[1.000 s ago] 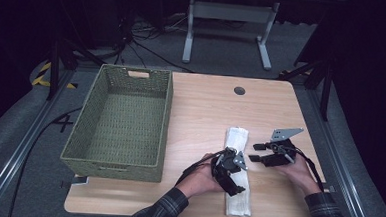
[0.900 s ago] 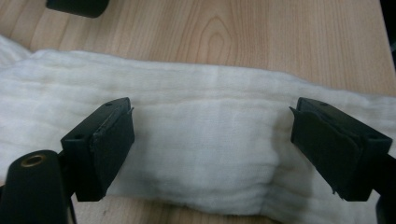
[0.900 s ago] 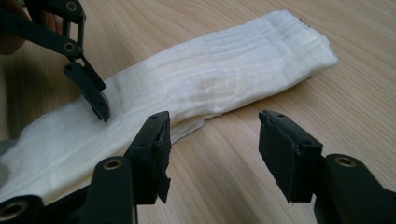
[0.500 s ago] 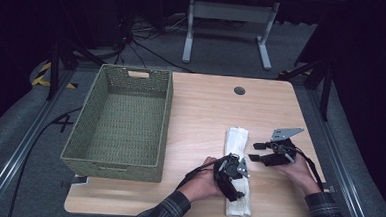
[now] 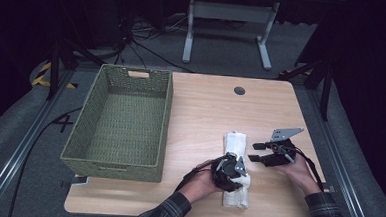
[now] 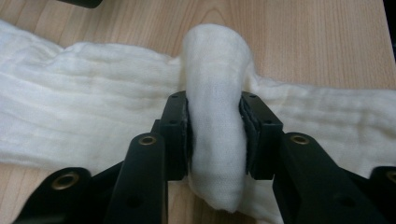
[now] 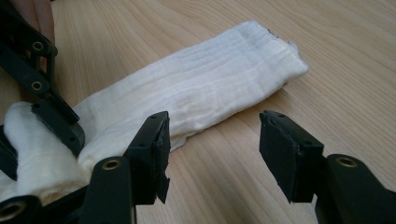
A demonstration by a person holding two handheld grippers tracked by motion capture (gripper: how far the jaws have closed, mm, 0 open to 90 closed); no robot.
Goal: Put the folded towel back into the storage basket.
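Between the fingers (image 6: 180,135) of the left gripper (image 6: 215,135) a raised fold of the white cloth (image 6: 93,121) was pinched, the jaws having just closed on it; the pads pressed the fold from both sides while the rest of the cloth lay flat on the wood beyond the fingertips. That pinch was plain in the left gripper view, whereas the high view had the left gripper (image 5: 230,168) sitting on top of the near end of the cloth (image 5: 235,143), hiding the fold.

Just beside it, the right gripper (image 7: 212,156) stood with its jaws apart and nothing between them, bare wood under the gap; the cloth (image 7: 210,88) lay ahead of and to the left of its fingers (image 7: 154,154), not touching them. From above, the right gripper (image 5: 261,152) rested close to the cloth's right edge.

Farther off, one woven green basket (image 5: 118,119) stood on the light wooden table (image 5: 206,104), well apart from both sets of fingers. One round dark grommet (image 5: 239,91) sat near the far edge. Beyond the table were grey floor, cables and a metal stand (image 5: 228,20).

One cloth, one basket, two grippers.
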